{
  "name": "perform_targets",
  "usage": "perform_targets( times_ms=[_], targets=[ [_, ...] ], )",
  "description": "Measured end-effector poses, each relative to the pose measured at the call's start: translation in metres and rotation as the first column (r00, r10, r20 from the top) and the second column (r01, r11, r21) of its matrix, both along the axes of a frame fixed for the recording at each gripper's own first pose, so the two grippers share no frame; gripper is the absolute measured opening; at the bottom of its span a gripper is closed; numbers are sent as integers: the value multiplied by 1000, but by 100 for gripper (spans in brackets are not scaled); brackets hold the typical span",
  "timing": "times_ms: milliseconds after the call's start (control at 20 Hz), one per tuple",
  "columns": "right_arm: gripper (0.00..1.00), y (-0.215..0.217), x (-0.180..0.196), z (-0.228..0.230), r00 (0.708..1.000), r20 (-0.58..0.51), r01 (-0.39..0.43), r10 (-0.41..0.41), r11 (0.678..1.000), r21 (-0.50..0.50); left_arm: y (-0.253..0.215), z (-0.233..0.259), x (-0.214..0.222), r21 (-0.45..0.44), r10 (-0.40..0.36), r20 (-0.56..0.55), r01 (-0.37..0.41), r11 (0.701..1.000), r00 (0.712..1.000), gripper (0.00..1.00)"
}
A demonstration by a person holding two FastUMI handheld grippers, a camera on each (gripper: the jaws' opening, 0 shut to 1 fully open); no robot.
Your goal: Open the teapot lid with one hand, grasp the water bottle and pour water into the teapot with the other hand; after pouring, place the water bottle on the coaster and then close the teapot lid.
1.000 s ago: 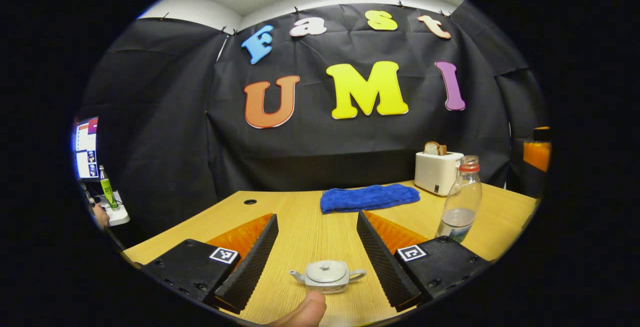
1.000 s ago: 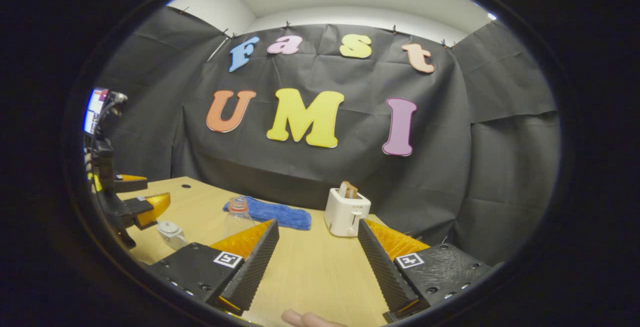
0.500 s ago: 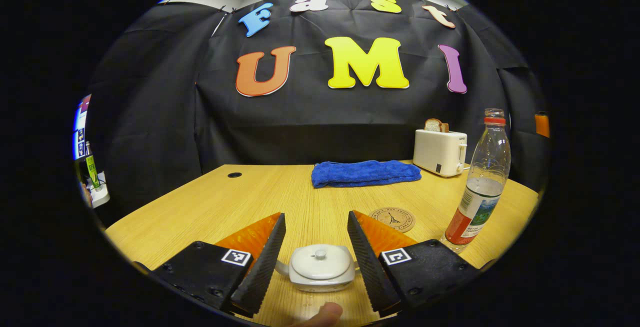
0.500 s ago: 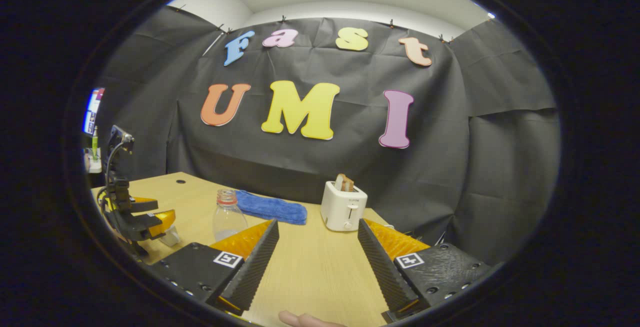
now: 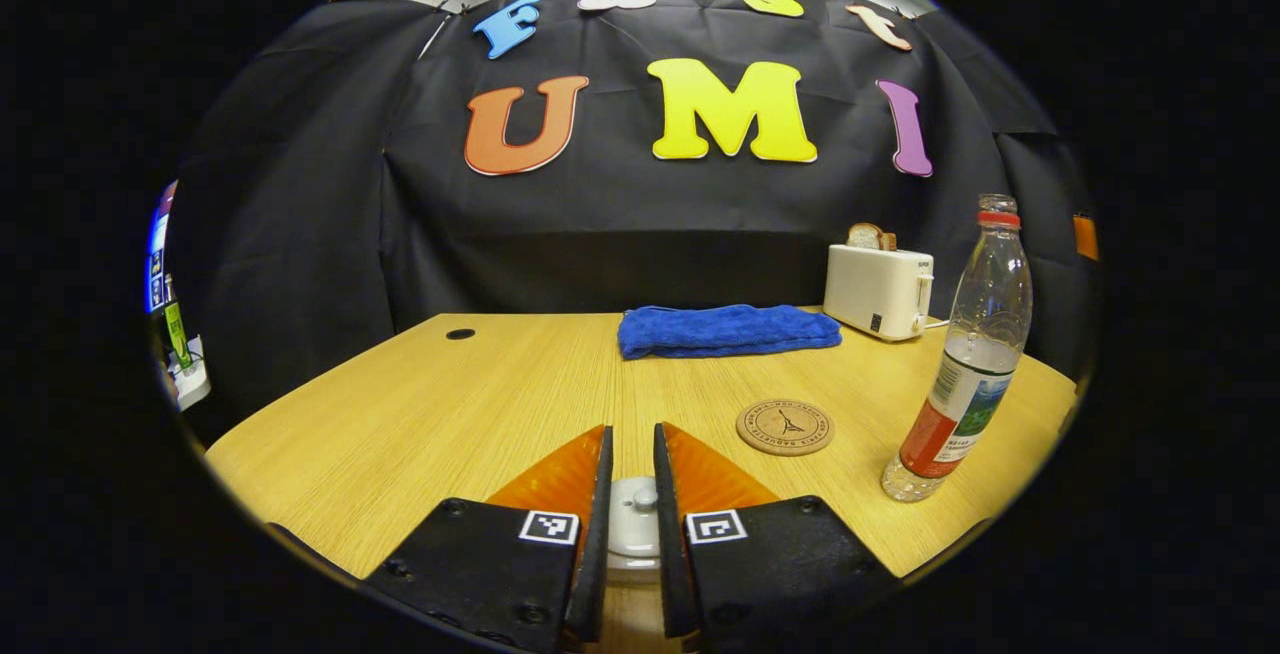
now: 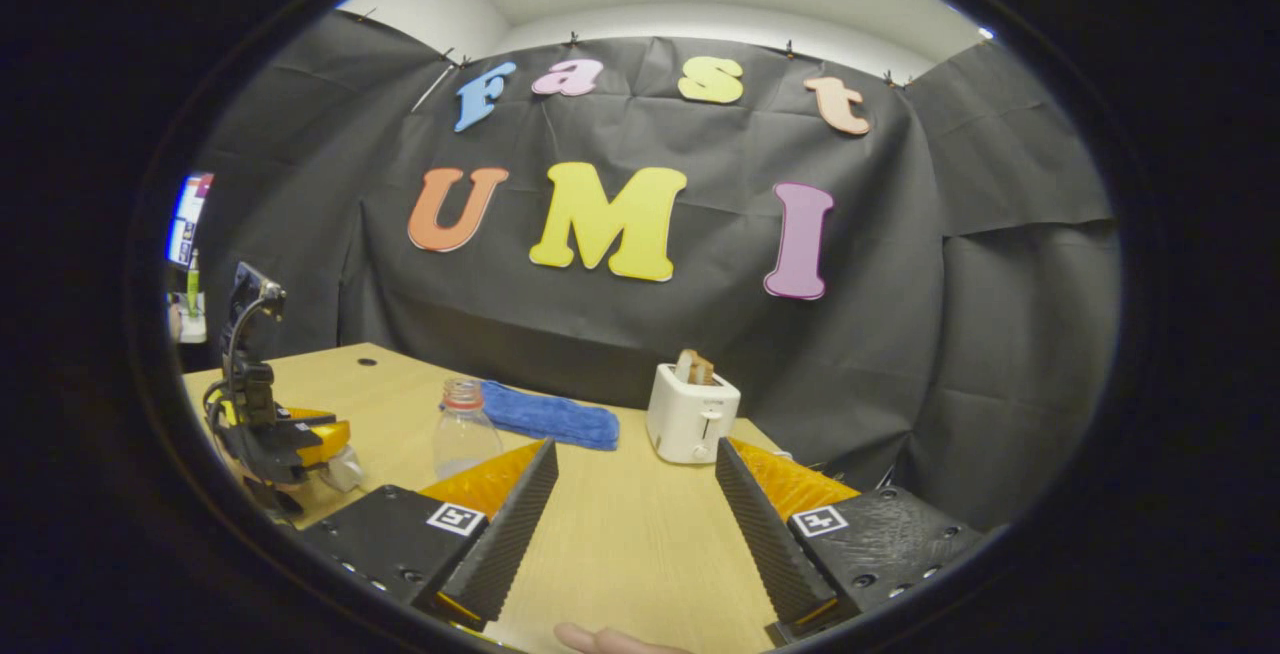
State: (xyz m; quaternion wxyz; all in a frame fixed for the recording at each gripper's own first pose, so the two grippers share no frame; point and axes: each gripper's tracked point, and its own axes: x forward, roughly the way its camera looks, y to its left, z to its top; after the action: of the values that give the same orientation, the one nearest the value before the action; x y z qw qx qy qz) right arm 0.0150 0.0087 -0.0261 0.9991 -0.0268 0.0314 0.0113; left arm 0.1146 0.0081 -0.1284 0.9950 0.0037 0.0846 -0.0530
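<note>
A small white teapot (image 5: 633,530) sits on the wooden table just in front of me. My left gripper (image 5: 631,432) has closed from both sides on the knob of its lid (image 5: 645,498). In the right gripper view, the left gripper (image 6: 318,437) sits low over the teapot (image 6: 347,472). A clear water bottle (image 5: 965,364) with a red neck ring, no cap and a little water stands at the right, upright. A round cork coaster (image 5: 785,427) lies between teapot and bottle. My right gripper (image 6: 635,449) hovers open over bare table, the bottle (image 6: 462,429) to its left.
A folded blue towel (image 5: 728,330) lies at the back of the table (image 5: 420,404). A white toaster (image 5: 878,289) holding bread stands at the back right. A thumb tip (image 6: 610,640) shows at the bottom of the right gripper view.
My left gripper came down over the teapot and its fingers closed in from wide open onto the lid knob. The right gripper stayed open and hardly moved.
</note>
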Motion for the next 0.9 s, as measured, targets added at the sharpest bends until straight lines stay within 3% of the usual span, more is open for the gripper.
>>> perform_targets(
  times_ms=[350,550,900],
  targets=[
    [95,10,2,-8,999,-23,-36,36,999,-1,-4,3,-1,15,-23,15,23,1000,1000,5],
    [96,29,5,-18,996,-47,-74,74,997,4,-1,22,-6,33,-32,57,30,999,998,5],
    [95,90,11,-53,974,-100,-200,205,978,56,13,74,-34,-15,-21,101,23,1000,995,4]
  ],
)
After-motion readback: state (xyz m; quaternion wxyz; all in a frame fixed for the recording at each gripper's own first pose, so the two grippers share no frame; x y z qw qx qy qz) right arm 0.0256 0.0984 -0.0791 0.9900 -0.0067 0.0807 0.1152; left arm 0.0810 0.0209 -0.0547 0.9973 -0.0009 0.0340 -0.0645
